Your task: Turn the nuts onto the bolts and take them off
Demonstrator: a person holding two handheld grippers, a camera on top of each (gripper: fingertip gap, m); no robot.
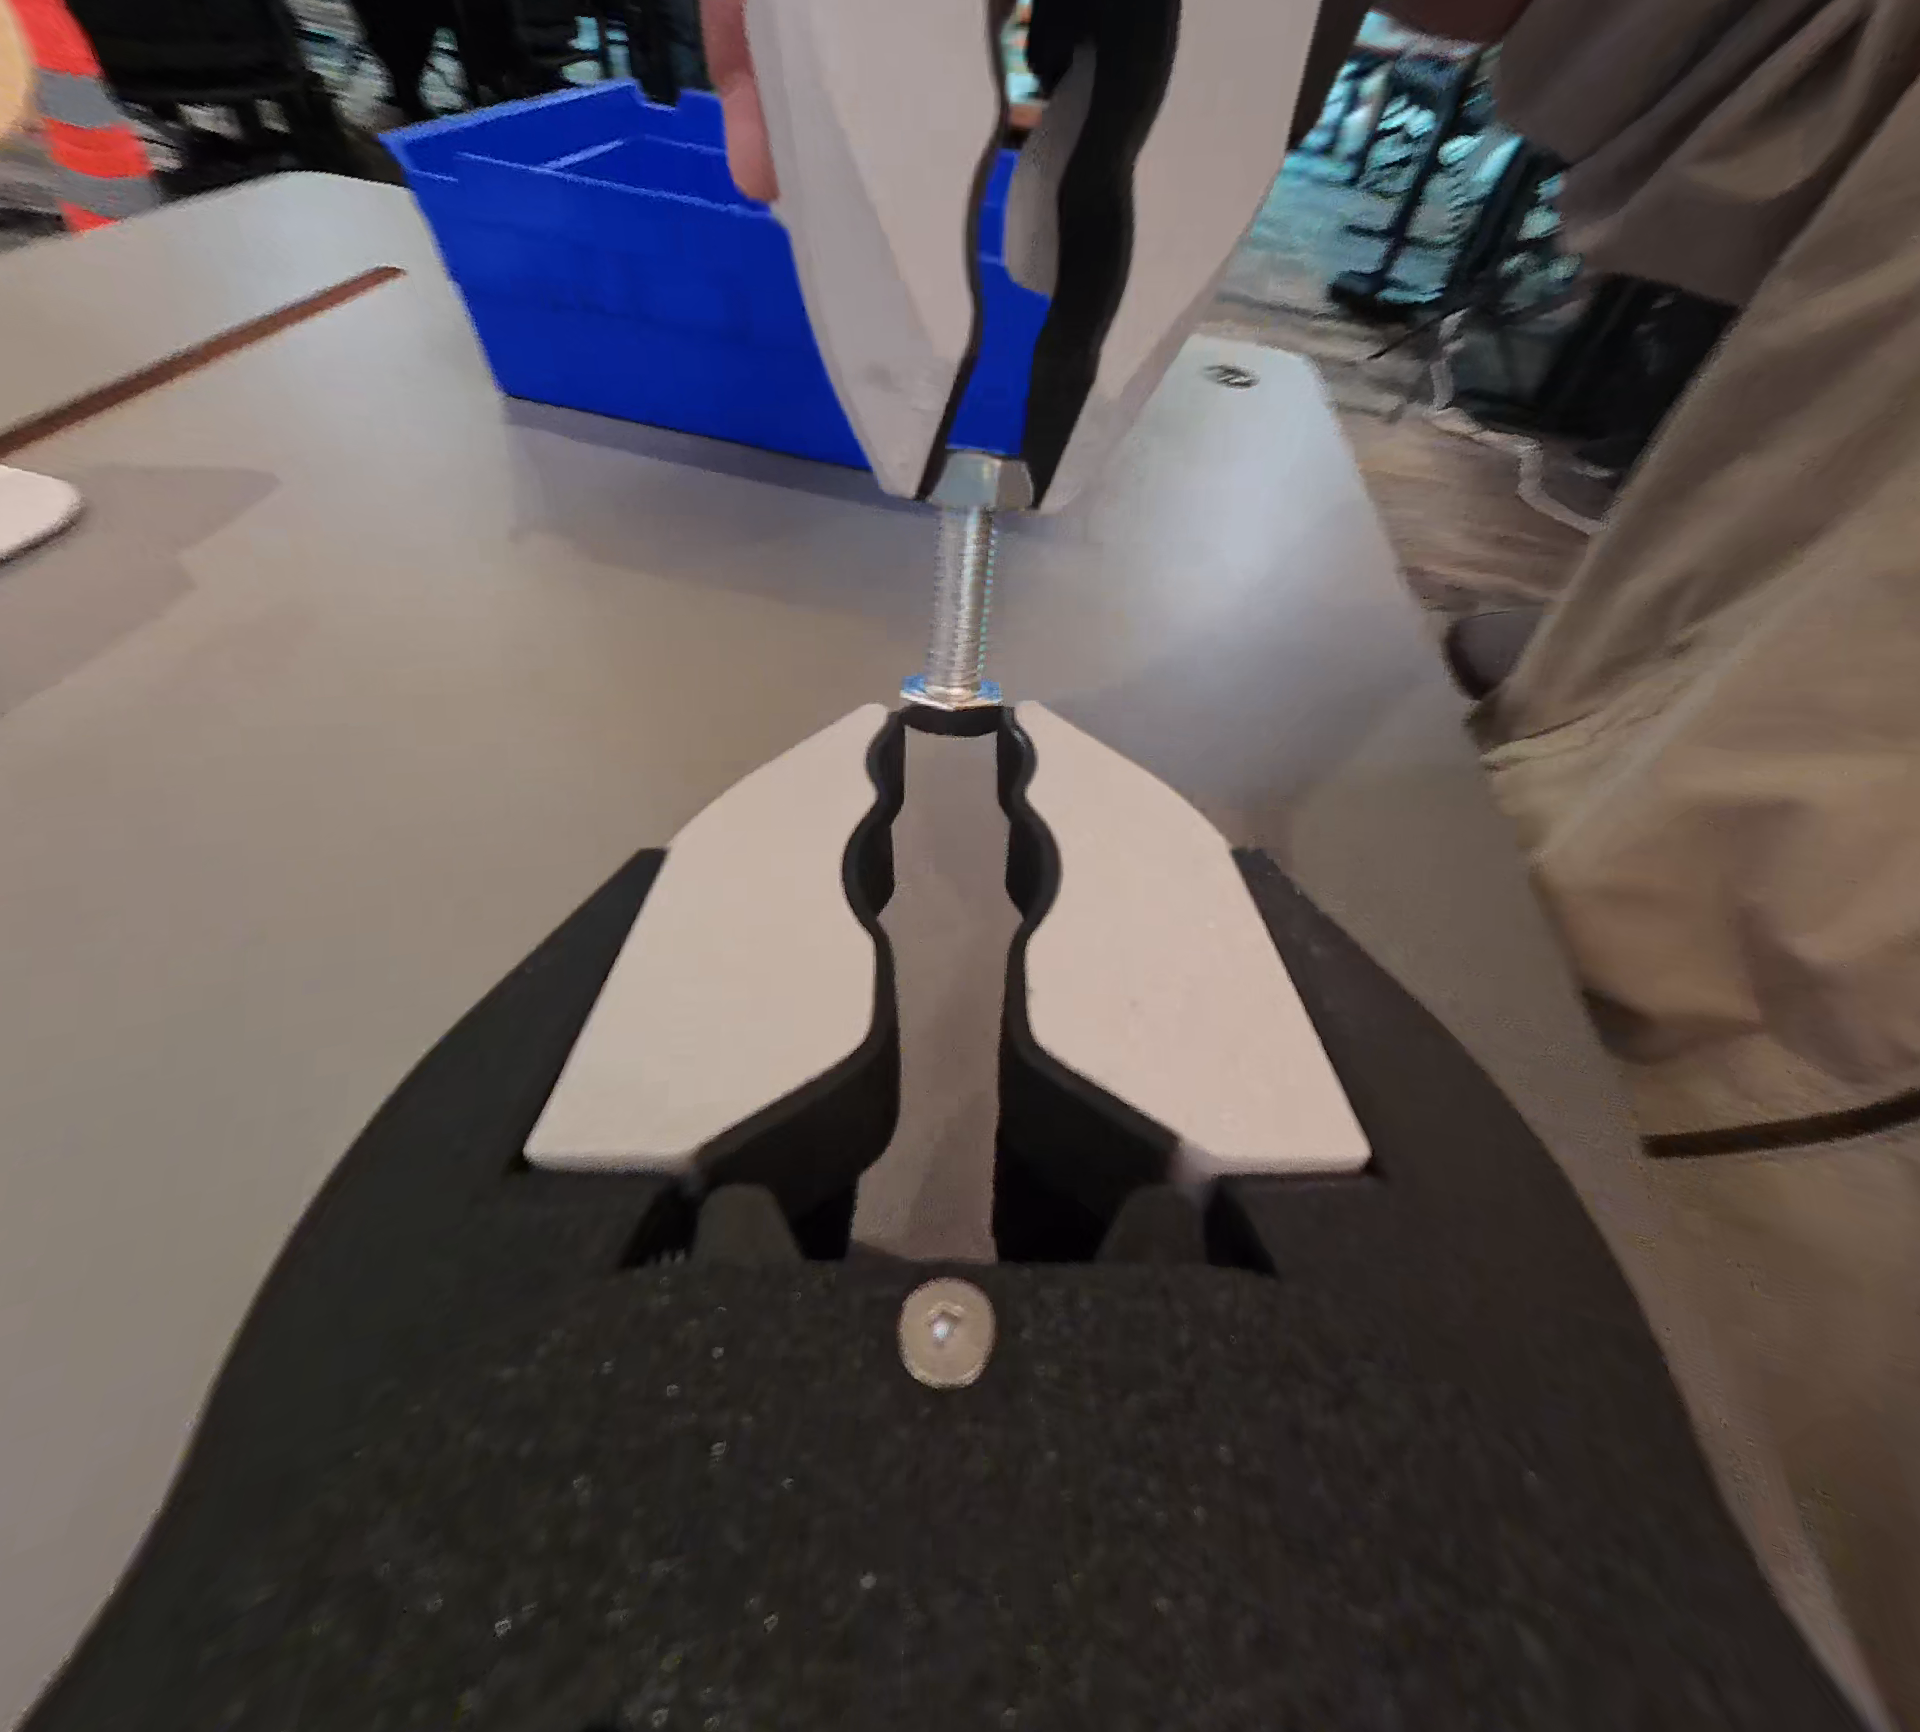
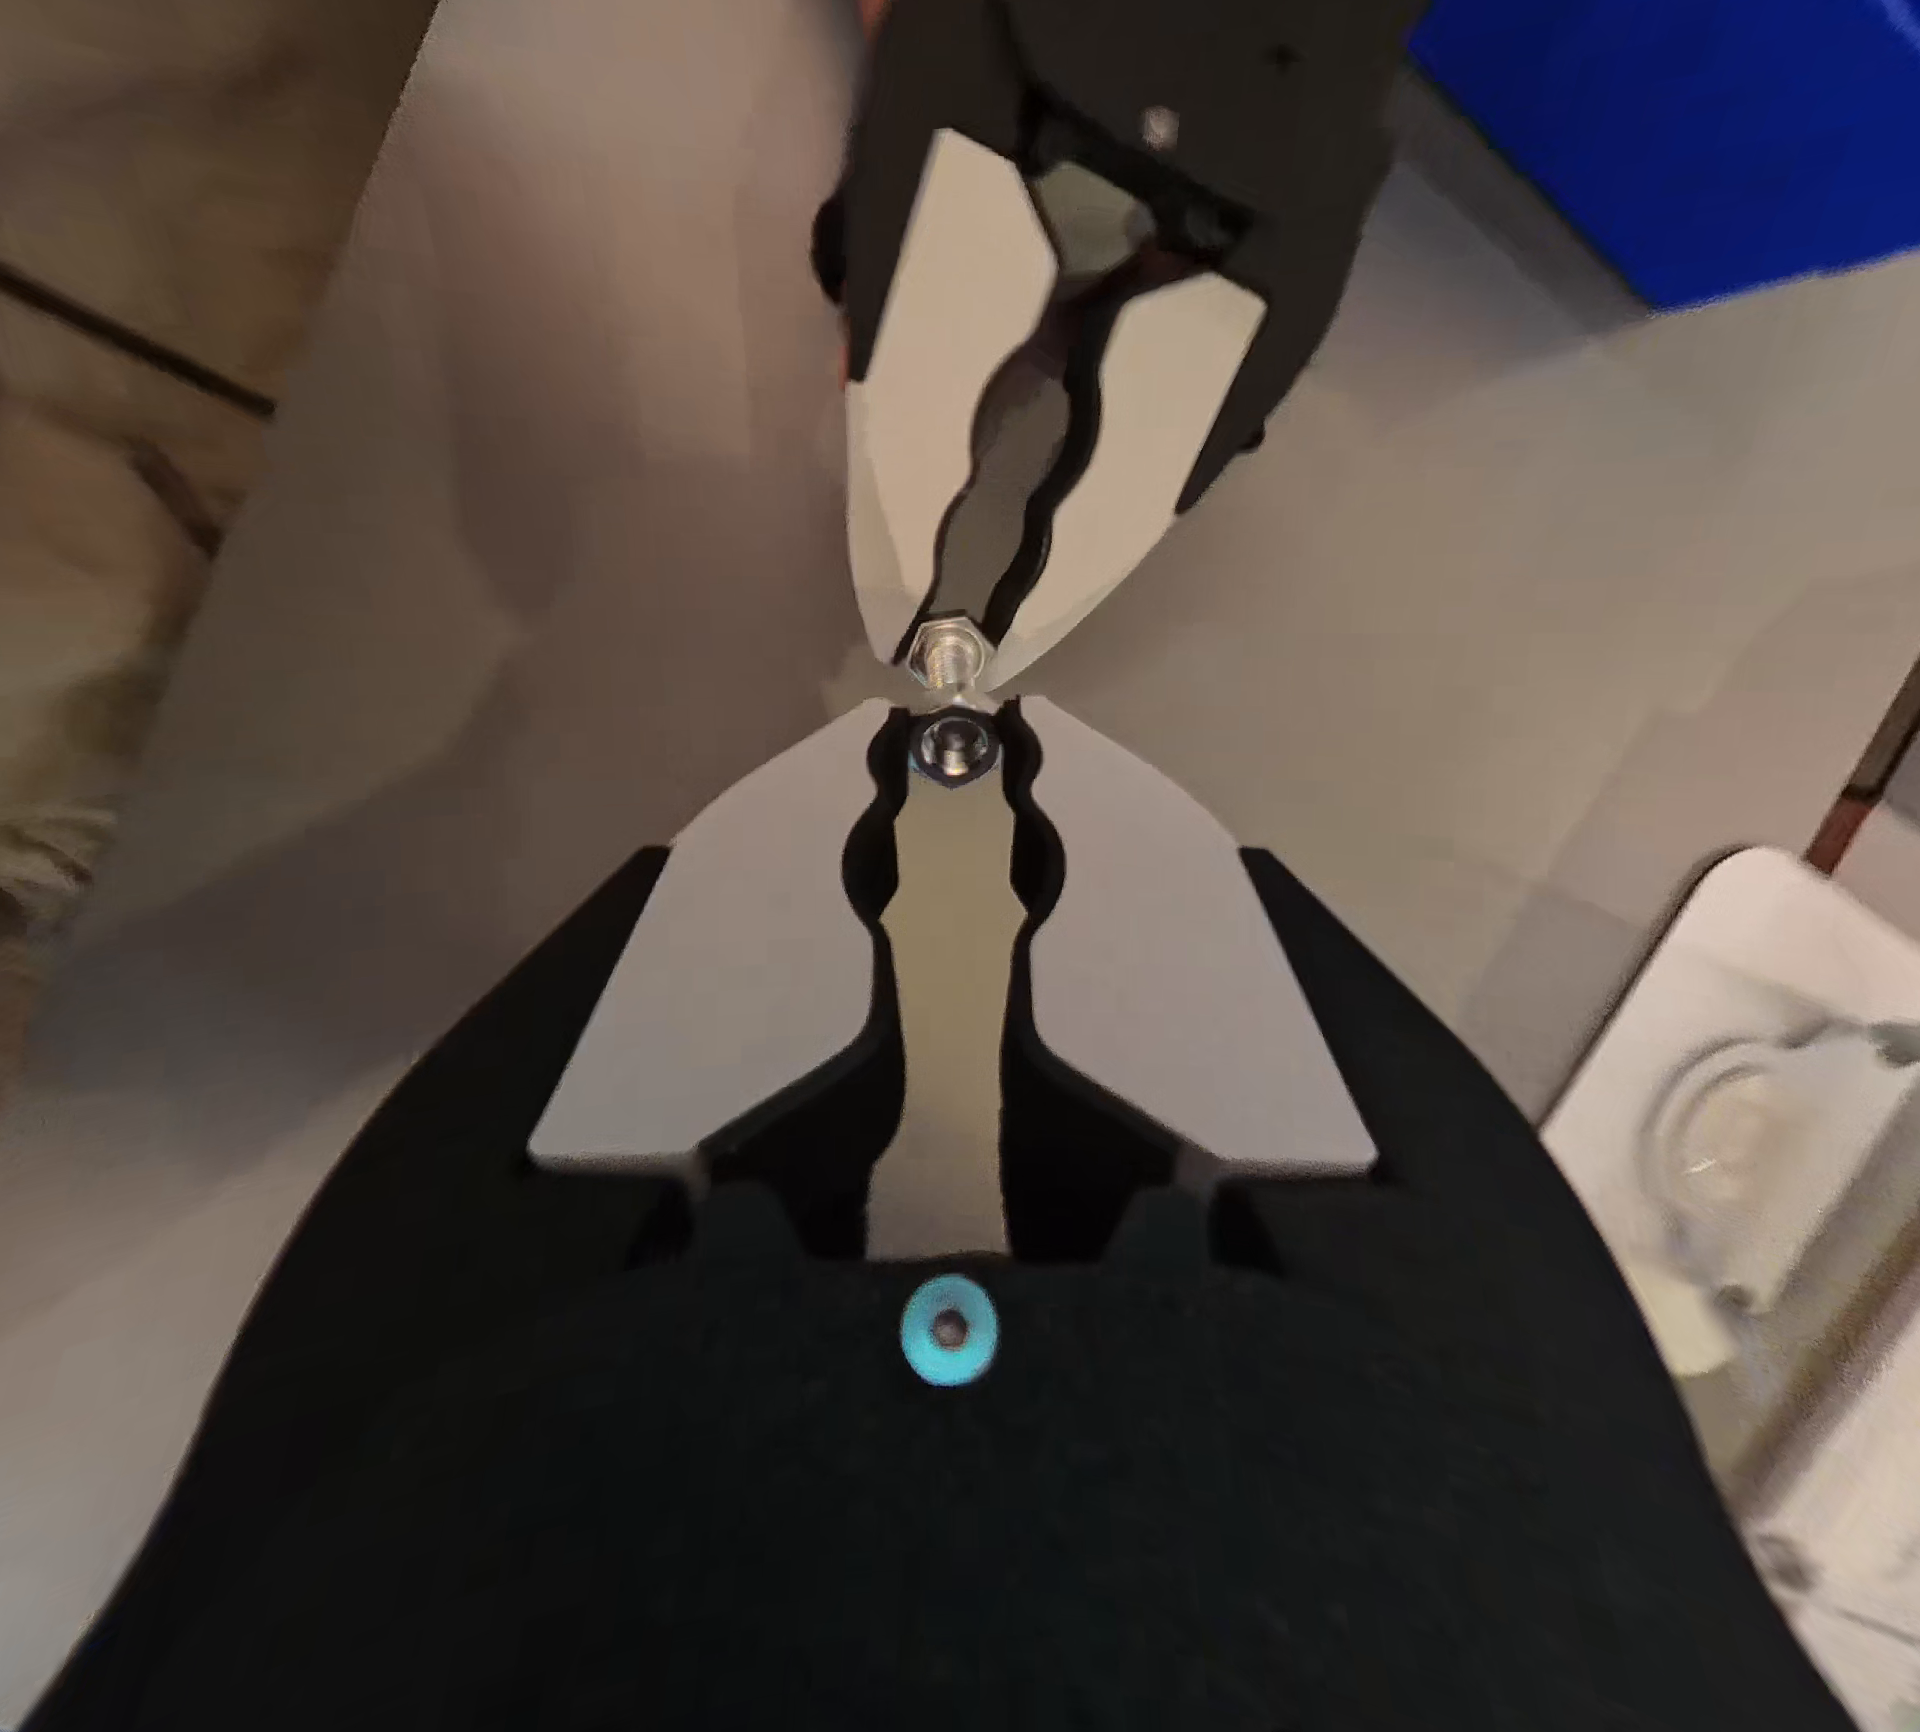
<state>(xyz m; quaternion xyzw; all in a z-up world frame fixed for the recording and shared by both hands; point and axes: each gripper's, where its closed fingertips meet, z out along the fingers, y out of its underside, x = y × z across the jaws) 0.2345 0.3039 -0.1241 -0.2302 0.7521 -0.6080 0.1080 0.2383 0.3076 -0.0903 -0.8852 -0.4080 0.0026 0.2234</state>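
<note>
A silver bolt (image 1: 966, 591) is held in the air above the grey table (image 1: 364, 643), between my two grippers. My left gripper (image 1: 951, 716) is shut on the bolt's thin hex head (image 1: 951, 693). My right gripper (image 1: 982, 493) comes down from above and is shut on a hex nut (image 1: 982, 480) at the far end of the thread. In the right wrist view my right gripper (image 2: 951, 740) holds the nut (image 2: 951, 752) end-on. There the left gripper (image 2: 940, 659) holds the bolt (image 2: 940, 643) just beyond it, nearly tip to tip.
Stacked blue bins (image 1: 644, 280) stand on the table behind the grippers and also show in the right wrist view (image 2: 1683, 20). A white tray (image 2: 1766, 1163) lies at the lower right. A person in beige clothing (image 1: 1714, 539) stands at the table's right edge. My two grippers' fingertips are within a few centimetres of each other.
</note>
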